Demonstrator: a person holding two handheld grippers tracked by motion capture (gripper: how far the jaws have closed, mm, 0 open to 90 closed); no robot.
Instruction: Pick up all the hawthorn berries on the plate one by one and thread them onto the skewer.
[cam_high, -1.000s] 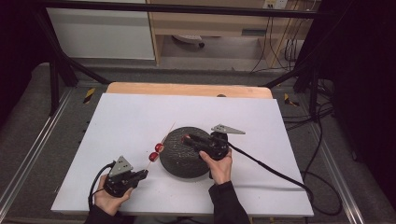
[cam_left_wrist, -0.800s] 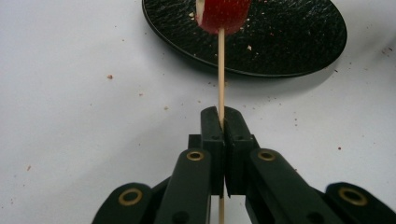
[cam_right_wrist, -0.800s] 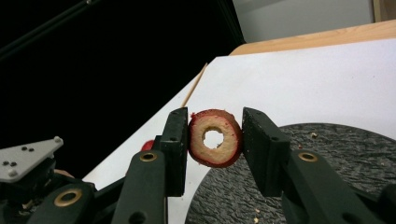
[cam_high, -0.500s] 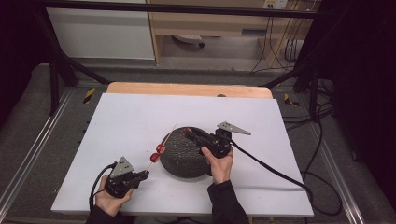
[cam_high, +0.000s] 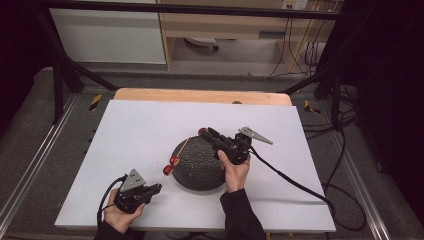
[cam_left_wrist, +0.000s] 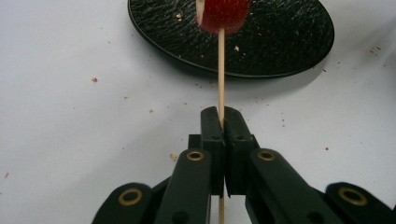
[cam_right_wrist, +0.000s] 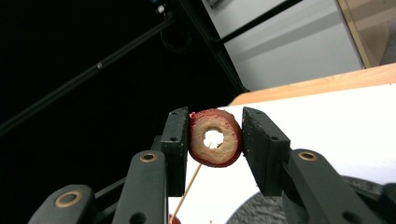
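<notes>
skewer (cam_left_wrist: 221, 70) | clenched in left claw (cam_left_wrist: 221, 122) | right claw (cam_right_wrist: 215, 140) grasps cored fruit ring (cam_right_wrist: 215, 137), hole visible there

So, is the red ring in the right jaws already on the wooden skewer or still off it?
Still off. The ring sits clamped in the right gripper, its hole open, while the skewer tip only reaches its rim.

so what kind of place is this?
Probably a lab recording rig, not a kitchen: white tabletop inside a black metal frame, loose cables on grey floor, wooden shelving behind.
</notes>
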